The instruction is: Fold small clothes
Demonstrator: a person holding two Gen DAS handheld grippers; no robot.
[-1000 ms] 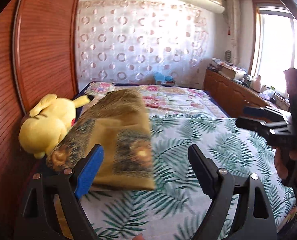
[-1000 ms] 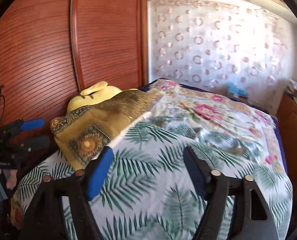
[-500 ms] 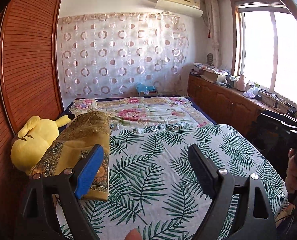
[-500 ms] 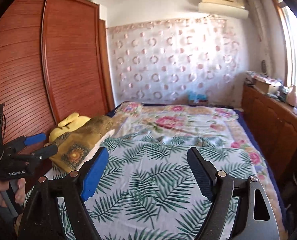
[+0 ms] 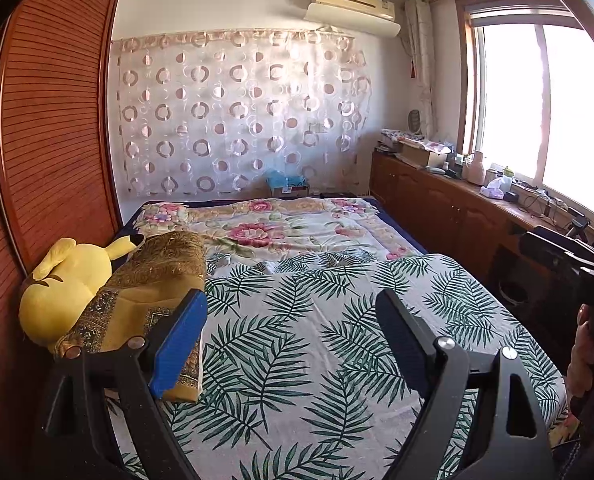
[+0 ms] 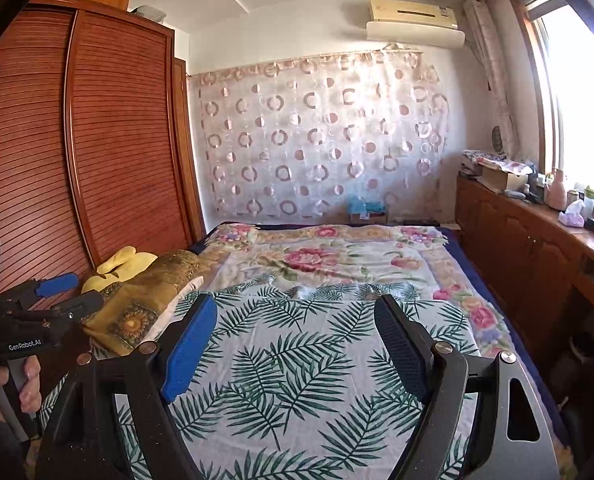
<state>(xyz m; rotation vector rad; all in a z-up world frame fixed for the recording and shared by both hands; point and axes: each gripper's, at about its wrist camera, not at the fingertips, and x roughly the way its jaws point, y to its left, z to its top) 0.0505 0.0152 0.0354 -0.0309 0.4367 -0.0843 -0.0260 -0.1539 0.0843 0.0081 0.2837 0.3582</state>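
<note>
A folded brown and gold patterned cloth lies at the left edge of the bed, against a yellow plush toy. It also shows in the right wrist view. My left gripper is open and empty, held back above the palm-leaf sheet, with the cloth beyond its left finger. My right gripper is open and empty above the same sheet. Each gripper shows in the other's view, the left one at far left, the right one at far right.
A floral blanket covers the far half of the bed. A wooden wardrobe stands along the left side. A wooden cabinet with clutter runs under the window at right. A curtain hangs on the back wall.
Both grippers have pulled back and up from the bed, so the whole room comes into view. The folded cloth stays by the plush toy. Both stay open.
</note>
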